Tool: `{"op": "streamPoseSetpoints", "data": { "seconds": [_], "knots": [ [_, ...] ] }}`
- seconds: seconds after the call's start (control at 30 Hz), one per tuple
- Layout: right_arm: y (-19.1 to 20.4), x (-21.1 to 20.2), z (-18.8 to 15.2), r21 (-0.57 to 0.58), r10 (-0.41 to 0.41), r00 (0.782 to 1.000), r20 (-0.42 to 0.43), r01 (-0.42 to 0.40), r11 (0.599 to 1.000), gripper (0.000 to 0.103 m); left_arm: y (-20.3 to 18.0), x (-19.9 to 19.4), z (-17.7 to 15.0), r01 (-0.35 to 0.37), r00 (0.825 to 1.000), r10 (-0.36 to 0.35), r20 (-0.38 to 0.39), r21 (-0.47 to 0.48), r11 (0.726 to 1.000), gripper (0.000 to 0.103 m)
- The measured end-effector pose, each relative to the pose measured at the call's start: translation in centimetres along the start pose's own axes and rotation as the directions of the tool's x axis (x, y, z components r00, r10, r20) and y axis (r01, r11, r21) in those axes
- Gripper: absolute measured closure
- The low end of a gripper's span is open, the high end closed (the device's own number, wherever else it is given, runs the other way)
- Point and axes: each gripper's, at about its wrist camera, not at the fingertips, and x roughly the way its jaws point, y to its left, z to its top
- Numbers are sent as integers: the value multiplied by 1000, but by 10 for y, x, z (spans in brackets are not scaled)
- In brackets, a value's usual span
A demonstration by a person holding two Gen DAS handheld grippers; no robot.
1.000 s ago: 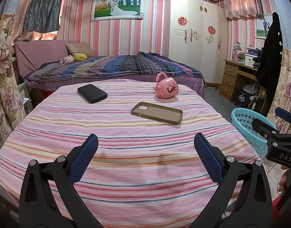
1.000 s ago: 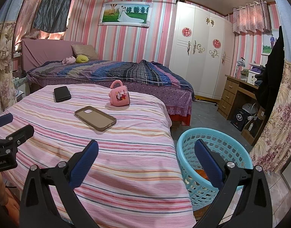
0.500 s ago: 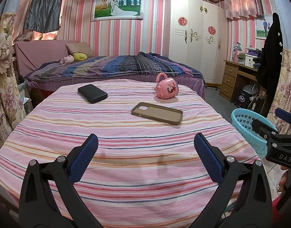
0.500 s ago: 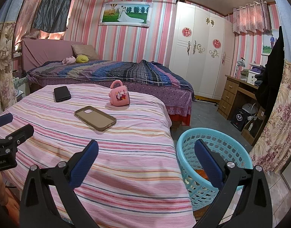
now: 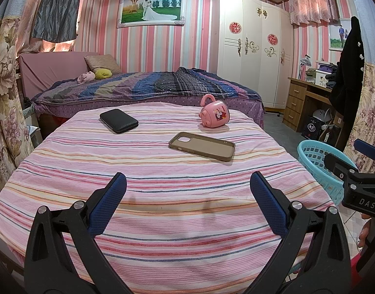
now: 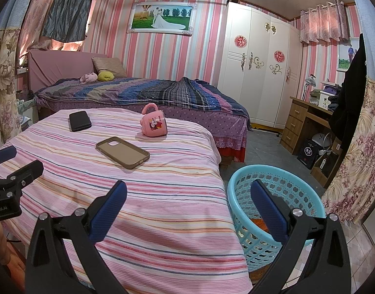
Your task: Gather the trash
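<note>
My left gripper [image 5: 187, 198] hangs wide open and empty over the near end of the striped bed [image 5: 163, 196]. My right gripper [image 6: 187, 201] is spread just as wide, empty too, above the bed's corner and the blue basket [image 6: 243, 186] on the floor beside it. Something orange [image 6: 259, 223] lies in the basket. A phone case [image 5: 202, 145], pink mug [image 5: 215, 116] and black wallet [image 5: 118, 120] sit on the bed.

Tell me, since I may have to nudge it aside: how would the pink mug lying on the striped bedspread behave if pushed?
The pink mug lies on its side, so it would probably roll, though its handle points up and may stop it. The soft striped bedspread likely damps sliding. It looks like light plastic, though that is uncertain.
</note>
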Motion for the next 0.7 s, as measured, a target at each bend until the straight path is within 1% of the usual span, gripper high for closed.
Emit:
{"op": "streamPoseSetpoints", "data": {
  "seconds": [0.7],
  "knots": [
    [0, 0, 0, 0, -2, 1000, 2, 2, 1000, 4, -1, 1, 0, 3, 1000, -3, -1, -4, 1000, 5]
  ]
}}
